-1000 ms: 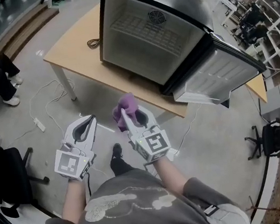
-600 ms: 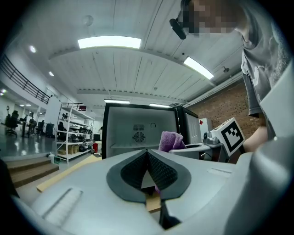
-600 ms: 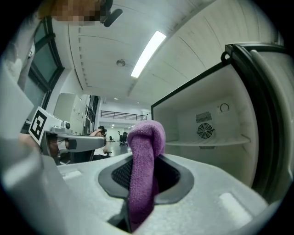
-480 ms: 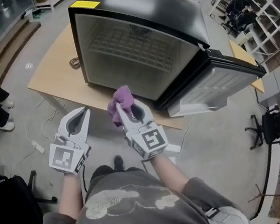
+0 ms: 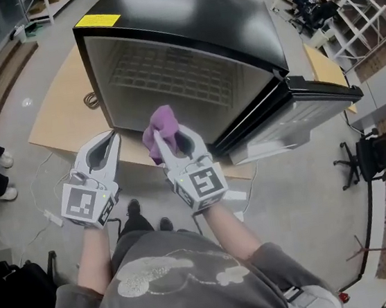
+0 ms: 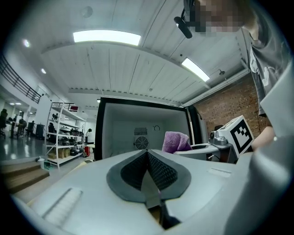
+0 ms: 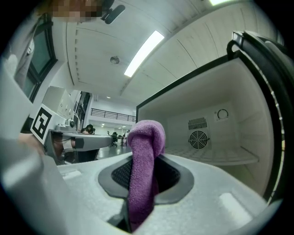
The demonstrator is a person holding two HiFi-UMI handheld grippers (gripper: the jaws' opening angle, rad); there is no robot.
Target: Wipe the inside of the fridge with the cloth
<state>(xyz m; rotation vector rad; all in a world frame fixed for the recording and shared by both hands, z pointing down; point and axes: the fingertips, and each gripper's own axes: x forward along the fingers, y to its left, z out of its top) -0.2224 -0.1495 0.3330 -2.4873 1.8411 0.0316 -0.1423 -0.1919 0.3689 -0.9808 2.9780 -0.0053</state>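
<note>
We are nearer the fridge [image 5: 187, 53] than a second ago. In the head view it has slid from the upper right to the upper middle of the frame and fills more of it, and a yellow label [image 5: 96, 20] now shows on its top left corner. Its door [image 5: 299, 112] hangs open toward the right of the frame, as before, and the fridge stands on the wooden table [image 5: 60, 124].

The right gripper [image 5: 165, 140] still has its fingers pinching the purple cloth [image 5: 160, 127], which bunches up above the fingertips. Earlier the cloth sat over bare floor, well short of the table. Now, in the head view, it overlaps the lower edge of the fridge opening. We cannot tell whether it touches the fridge. In the right gripper view the cloth [image 7: 143, 165] stands upright between the fingers, with the white inside and the round fan grille [image 7: 198, 138] beyond it.

The left gripper [image 5: 112, 134] keeps its place just left of the right one, its fingers pressed together on nothing. Its own view shows the fingers [image 6: 158, 172] meeting, with the open fridge [image 6: 119, 133] ahead.
</note>
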